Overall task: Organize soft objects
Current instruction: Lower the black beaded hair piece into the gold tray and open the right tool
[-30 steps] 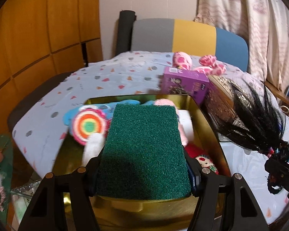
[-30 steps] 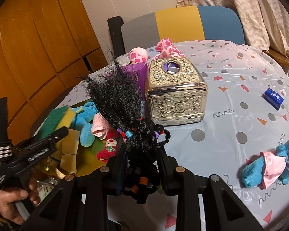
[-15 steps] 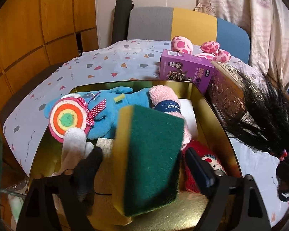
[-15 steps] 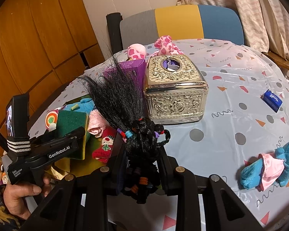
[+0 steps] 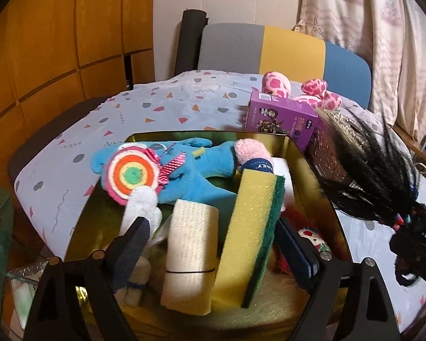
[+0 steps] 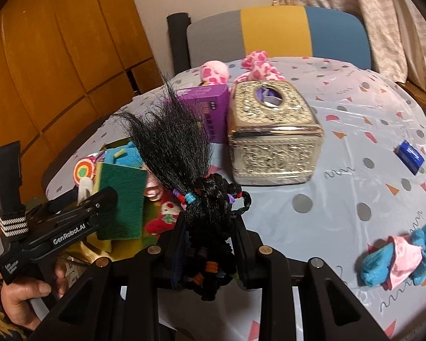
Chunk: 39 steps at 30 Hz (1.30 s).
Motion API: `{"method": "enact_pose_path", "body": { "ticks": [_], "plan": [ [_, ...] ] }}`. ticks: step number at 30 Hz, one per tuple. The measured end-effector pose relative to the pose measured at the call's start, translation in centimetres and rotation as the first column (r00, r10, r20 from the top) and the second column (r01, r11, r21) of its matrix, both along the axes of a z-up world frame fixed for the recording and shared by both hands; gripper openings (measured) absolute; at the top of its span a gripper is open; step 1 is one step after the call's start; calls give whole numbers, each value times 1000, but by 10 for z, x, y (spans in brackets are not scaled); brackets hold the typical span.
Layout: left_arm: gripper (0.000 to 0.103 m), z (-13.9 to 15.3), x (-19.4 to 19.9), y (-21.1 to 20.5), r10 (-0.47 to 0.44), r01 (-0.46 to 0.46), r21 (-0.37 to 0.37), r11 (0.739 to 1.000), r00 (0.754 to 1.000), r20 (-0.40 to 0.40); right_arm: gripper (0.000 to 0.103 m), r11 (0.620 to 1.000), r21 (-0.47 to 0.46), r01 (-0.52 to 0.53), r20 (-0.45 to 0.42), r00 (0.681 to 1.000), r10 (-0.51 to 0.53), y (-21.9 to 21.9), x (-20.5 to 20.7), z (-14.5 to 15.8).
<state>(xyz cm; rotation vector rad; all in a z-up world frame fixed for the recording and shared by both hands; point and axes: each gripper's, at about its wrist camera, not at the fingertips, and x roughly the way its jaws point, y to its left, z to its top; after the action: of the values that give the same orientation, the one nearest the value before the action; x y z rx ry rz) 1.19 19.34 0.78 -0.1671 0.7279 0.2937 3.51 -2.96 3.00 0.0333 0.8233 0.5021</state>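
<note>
A gold box (image 5: 315, 170) holds soft things: a blue glove (image 5: 201, 167), a rainbow lollipop toy (image 5: 132, 174), a pink sock roll (image 5: 251, 153), a beige roll (image 5: 191, 253). A yellow and green sponge (image 5: 250, 236) stands on edge inside it, leaning by the right finger. My left gripper (image 5: 213, 244) is open over the box, with its fingers apart around the sponge and roll. My right gripper (image 6: 210, 233) is shut on a black hair wig (image 6: 179, 153), held above the table beside the box.
A purple carton (image 5: 281, 116) and an ornate gold tissue box (image 6: 272, 133) stand behind the gold box. Pink spotted plush (image 6: 258, 62) lies beyond. A blue and pink plush (image 6: 400, 255) and a small blue packet (image 6: 410, 156) lie on the right of the patterned tablecloth.
My left gripper opened and let the sponge go; the sponge turned from flat to standing on edge in the box. The right gripper kept hold of the wig.
</note>
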Motion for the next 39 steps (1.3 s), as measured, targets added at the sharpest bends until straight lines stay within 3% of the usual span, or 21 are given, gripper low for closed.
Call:
{"method": "enact_pose_path", "body": {
  "ticks": [9,18,23,26,34,39],
  "plan": [
    [90,10,-22,21,62,-62,-13,998,998,30,29,989,1,-151,-19,988,150,37,5,7],
    [90,21,-52,75,219,-216,-53,975,974,65,29,958,26,-285,-87,954,286,89,11,-1],
    [90,15,-61,96,286,-283,-62,957,957,48,29,963,-55,-266,-142,956,256,114,18,-19],
    [90,11,-61,97,286,-283,-70,956,957,36,29,959,-175,-222,-148,969,198,124,25,-32],
    [90,8,-54,80,224,-222,-60,973,974,29,32,954,-188,-233,-165,965,203,121,31,-43],
    [90,10,-52,70,196,-195,-51,979,980,26,44,955,-153,-253,-154,961,230,115,26,-39]
  ]
}}
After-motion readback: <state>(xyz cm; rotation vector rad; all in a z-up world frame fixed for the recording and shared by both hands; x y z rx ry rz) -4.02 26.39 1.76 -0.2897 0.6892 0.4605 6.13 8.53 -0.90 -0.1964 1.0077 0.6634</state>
